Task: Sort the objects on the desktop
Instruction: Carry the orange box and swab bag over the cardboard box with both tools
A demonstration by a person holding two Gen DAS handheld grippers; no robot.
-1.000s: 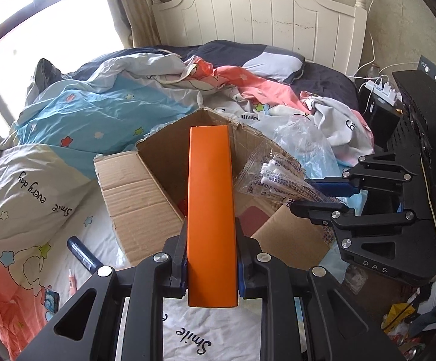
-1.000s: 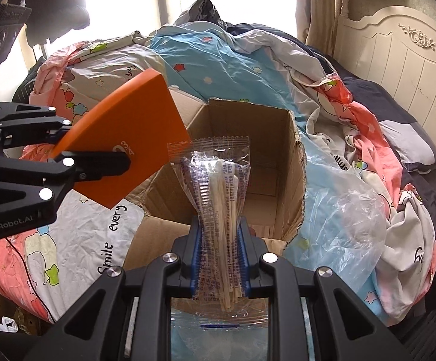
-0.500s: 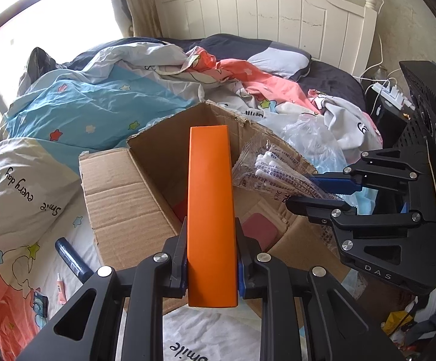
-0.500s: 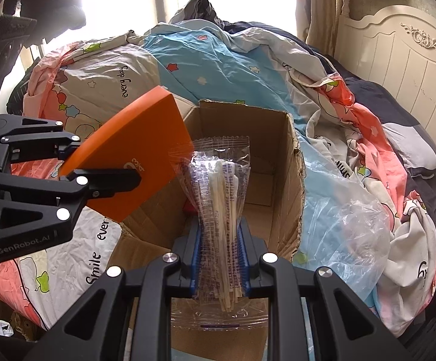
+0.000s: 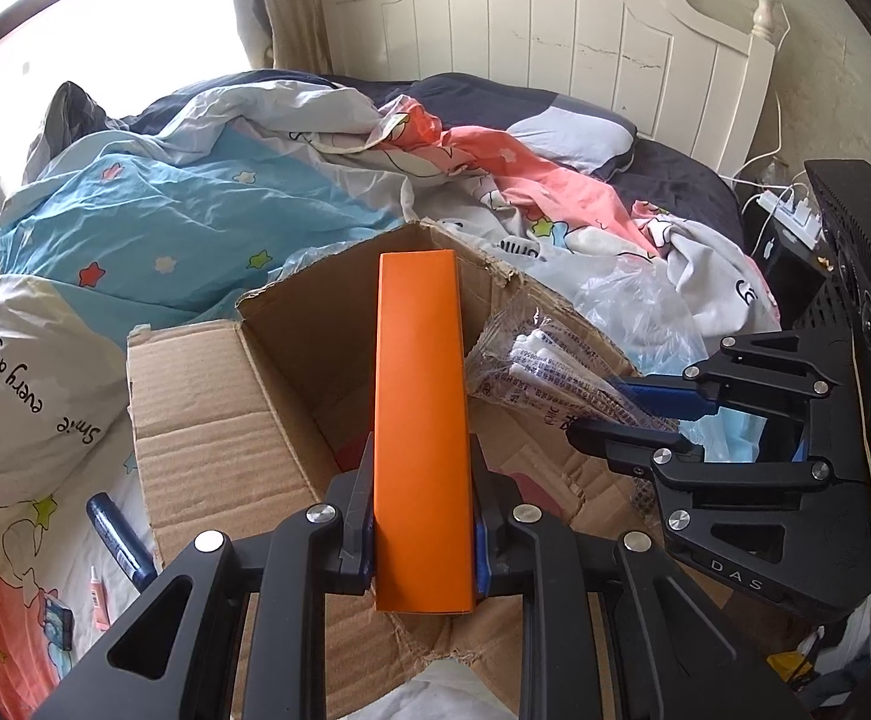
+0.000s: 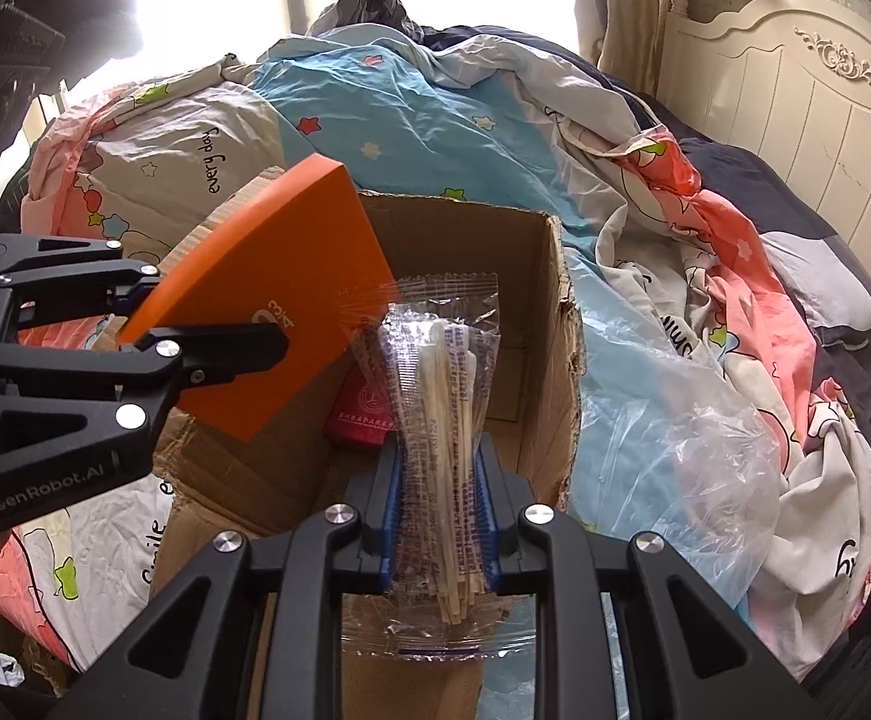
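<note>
Your orange box [image 5: 422, 432], long & flat, runs lengthwise away from left gripper [image 5: 422, 516], clamped tight on its near end, over the open cardboard box [image 5: 291, 348]. Right gripper [image 6: 442, 516] pinches clear swab pkt [image 6: 438, 420] upright, sticks lengthwise, also above it.

Two fisheye views, each looking steeply down along its own tool from close above an open cardboard box [image 5: 291, 396] on a bed [image 6: 411, 114]. The left view faces the headboard [image 5: 555, 42] — the right faces the window. Both share the box, and each shows the other tool at its edge.
</note>
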